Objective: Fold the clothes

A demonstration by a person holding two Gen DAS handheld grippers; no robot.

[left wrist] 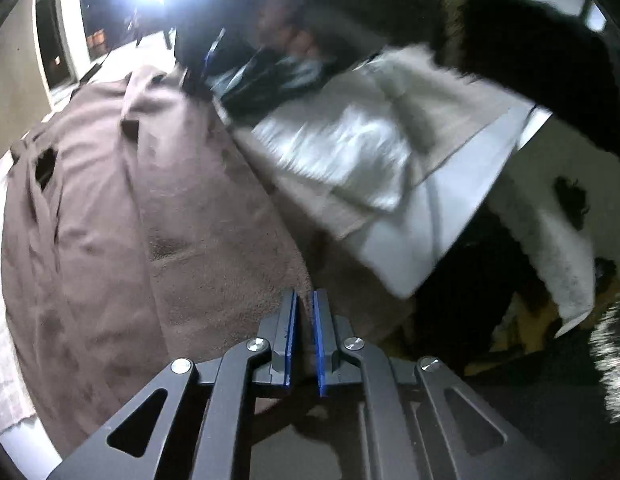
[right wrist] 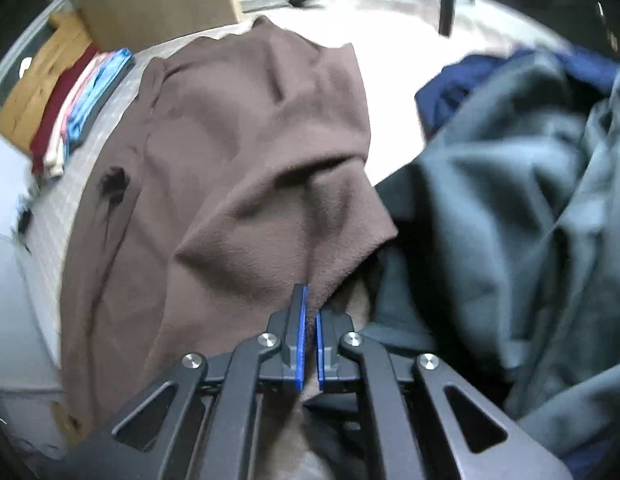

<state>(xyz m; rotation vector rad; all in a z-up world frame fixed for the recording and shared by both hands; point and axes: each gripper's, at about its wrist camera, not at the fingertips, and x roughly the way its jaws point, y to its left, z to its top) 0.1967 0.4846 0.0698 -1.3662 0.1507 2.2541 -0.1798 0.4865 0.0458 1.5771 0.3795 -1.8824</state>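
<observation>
Brown fleece garment (right wrist: 230, 184) is pinched between both pairs of fingers, the right gripper (right wrist: 308, 312) and left gripper (left wrist: 305, 316) each clamped on an edge, cloth spreading ahead over the surface (right wrist: 389, 32). Right of the right fingers lies a grey-green pile (right wrist: 509, 200); far left, folded stack (right wrist: 70, 100). Seemingly mid-fold: both edges must travel together.

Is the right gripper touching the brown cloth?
Touching. The right wrist view shows the brown cloth pinched between the right gripper's nearly closed blue pads.
</observation>
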